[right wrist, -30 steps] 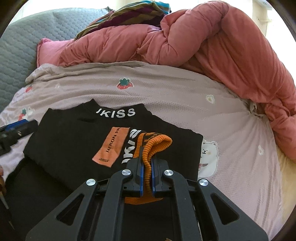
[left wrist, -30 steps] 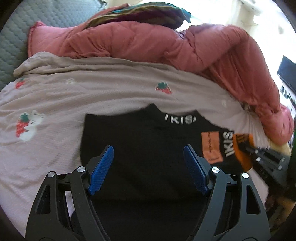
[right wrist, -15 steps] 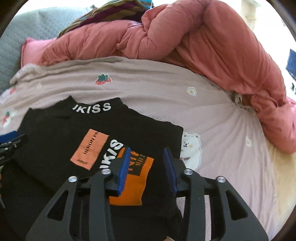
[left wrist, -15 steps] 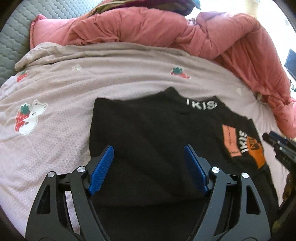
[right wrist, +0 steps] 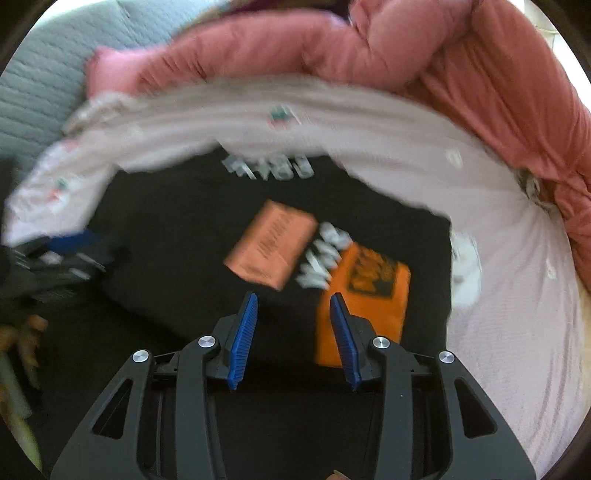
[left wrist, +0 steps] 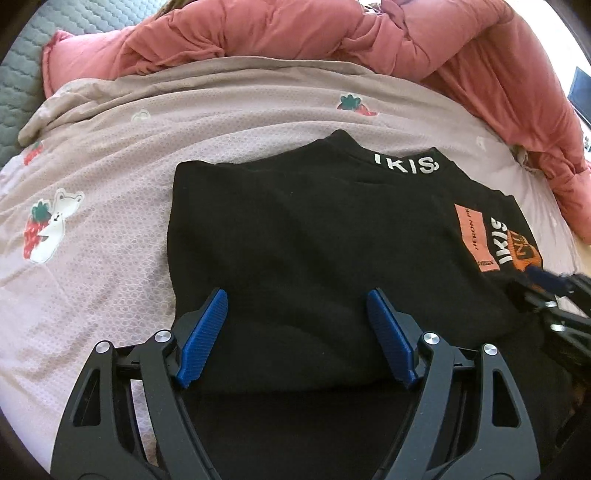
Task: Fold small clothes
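- While its jaws stand wide apart with nothing pinched between them, the left gripper [left wrist: 297, 334] hovers over the near edge of the black sweater [left wrist: 314, 236], blue pads clear of the cloth.
- The right gripper [right wrist: 293, 334] has its jaws partly apart, gripping nothing; its right pad lies over the orange cuff [right wrist: 364, 306], which rests flat on the sweater, though blur makes contact hard to judge.
- The sweater lies flat on the pale pink bedsheet [left wrist: 110, 177], collar with white lettering [left wrist: 406, 164] at the far side and an orange patch [right wrist: 271, 243] towards the right.
- A strawberry-and-bear print [left wrist: 46, 229] marks the sheet left of the sweater.
- A rumpled pink duvet [left wrist: 295, 33] is heaped along the far and right edges, with a grey quilted headboard [right wrist: 40, 85] far left.
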Tool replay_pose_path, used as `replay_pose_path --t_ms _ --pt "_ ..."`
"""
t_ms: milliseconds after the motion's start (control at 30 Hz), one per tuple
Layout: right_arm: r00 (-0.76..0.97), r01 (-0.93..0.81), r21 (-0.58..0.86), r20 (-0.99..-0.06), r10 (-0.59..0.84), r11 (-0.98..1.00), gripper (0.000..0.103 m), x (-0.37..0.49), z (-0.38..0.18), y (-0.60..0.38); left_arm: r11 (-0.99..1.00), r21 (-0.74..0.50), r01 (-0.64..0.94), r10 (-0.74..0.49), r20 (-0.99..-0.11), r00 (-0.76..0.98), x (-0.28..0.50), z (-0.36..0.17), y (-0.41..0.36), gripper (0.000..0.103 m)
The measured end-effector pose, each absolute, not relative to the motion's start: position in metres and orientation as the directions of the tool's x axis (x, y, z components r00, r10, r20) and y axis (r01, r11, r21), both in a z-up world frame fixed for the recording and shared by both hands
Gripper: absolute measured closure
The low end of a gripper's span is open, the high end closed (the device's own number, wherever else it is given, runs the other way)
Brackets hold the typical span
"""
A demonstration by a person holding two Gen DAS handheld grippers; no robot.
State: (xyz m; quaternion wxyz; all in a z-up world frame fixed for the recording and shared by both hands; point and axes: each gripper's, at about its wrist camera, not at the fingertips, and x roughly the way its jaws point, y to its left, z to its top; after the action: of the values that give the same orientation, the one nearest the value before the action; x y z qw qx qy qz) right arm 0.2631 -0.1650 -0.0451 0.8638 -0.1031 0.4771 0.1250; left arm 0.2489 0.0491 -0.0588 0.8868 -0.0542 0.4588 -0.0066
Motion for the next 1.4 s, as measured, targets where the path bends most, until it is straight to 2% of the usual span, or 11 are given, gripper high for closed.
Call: replay_pose_path --t_ms 100,300,500,633,700,800,867,1400 --pt "0.499 -0.295 0.002 -0.853 0.155 0.956 0.063 0.265 -0.050 -0.173 0.994 -0.109 -0.031 -0.071 -0.809 0.583 0.248 -0.060 0.049 0.032" --pt "0.529 -0.309 0.015 -0.828 0.185 0.951 0.061 0.252 -0.034 -0.169 0.992 -0.121 -0.034 -0.077 -0.802 0.592 0.242 -0.053 0.052 0.032" --pt "0.568 -0.312 0.035 -0.794 0.216 0.949 0.042 0.231 -0.017 -0.173 0.992 -0.120 -0.037 -0.072 -0.785 0.615 0.232 -0.038 0.053 0.032" --pt "0.592 -0.309 0.028 -0.777 0.215 0.951 0.028 0.222 -0.008 -0.173 0.991 -0.126 -0.044 -0.068 -0.761 0.645 0.224 -0.025 0.055 0.027" --pt "0.603 -0.301 0.027 -0.769 0.212 0.953 0.019 0.219 -0.003 -0.175 0.991 -0.126 -0.054 -0.059 -0.748 0.661 0.219 -0.019 0.057 0.018" --pt "0.620 -0.289 0.030 -0.756 0.211 0.957 0.011 0.213 0.004 -0.178 0.988 -0.141 -0.060 -0.062 -0.728 0.682 0.212 -0.010 0.060 0.015" --pt "0.628 -0.286 0.029 -0.749 0.211 0.958 0.010 0.210 0.008 -0.180 0.987 -0.144 -0.071 -0.055 -0.715 0.697 0.207 -0.005 0.062 0.010" --pt "0.653 -0.280 0.027 -0.727 0.211 0.960 0.009 0.182 0.024 -0.191 0.990 -0.101 -0.100 0.008 -0.663 0.748 0.153 0.012 0.078 0.010"
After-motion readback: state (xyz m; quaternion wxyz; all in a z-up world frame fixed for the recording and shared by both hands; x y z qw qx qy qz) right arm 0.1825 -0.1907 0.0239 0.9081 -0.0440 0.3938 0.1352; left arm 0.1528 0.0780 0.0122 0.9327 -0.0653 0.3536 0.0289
